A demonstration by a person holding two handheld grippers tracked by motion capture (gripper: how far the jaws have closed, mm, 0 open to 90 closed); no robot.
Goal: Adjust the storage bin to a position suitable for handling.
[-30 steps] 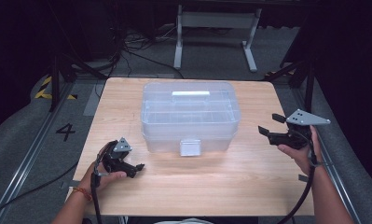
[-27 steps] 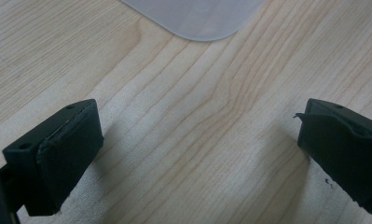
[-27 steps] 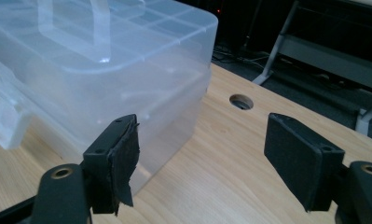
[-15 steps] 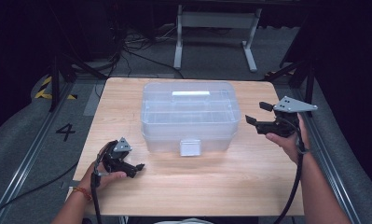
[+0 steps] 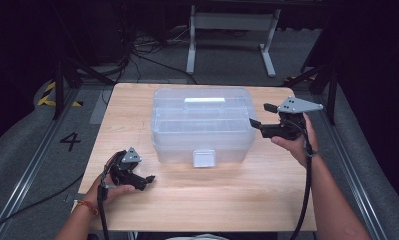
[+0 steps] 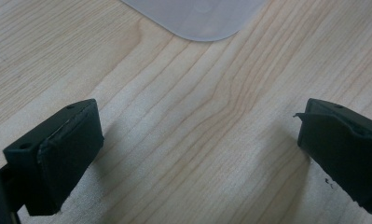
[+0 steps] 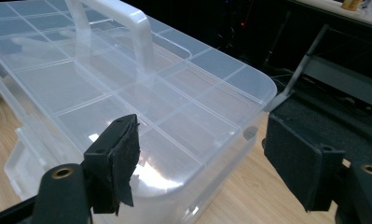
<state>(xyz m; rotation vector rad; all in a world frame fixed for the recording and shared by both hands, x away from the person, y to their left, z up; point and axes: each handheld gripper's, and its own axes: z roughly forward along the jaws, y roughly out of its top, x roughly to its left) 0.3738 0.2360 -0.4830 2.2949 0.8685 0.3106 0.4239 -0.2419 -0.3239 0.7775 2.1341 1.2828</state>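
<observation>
On the table: a light wooden tabletop (image 5: 197,200) with visible grain, bare apart from one box and the two grippers.
Room: dark; grey floor with loose cables, a white metal stand (image 5: 232,30) beyond the far edge, and black-and-yellow striped tape (image 5: 49,95) at far left.
Box: a clear plastic organiser box (image 5: 202,125) with a lid handle (image 7: 123,23) and divider grid, lid down, standing mid-table between the two grippers; a white latch (image 5: 204,157) on its near side.
Left gripper (image 5: 144,181): held low over the near left of the table, jaws spread wide over bare wood, nothing between them; a box corner lies ahead of it in its own view.
Right gripper (image 5: 262,115): raised just beside the box's right end, jaws spread, box corner ahead of them, not touching.
Writing: a "4" (image 5: 70,141) on the floor left of the table.
</observation>
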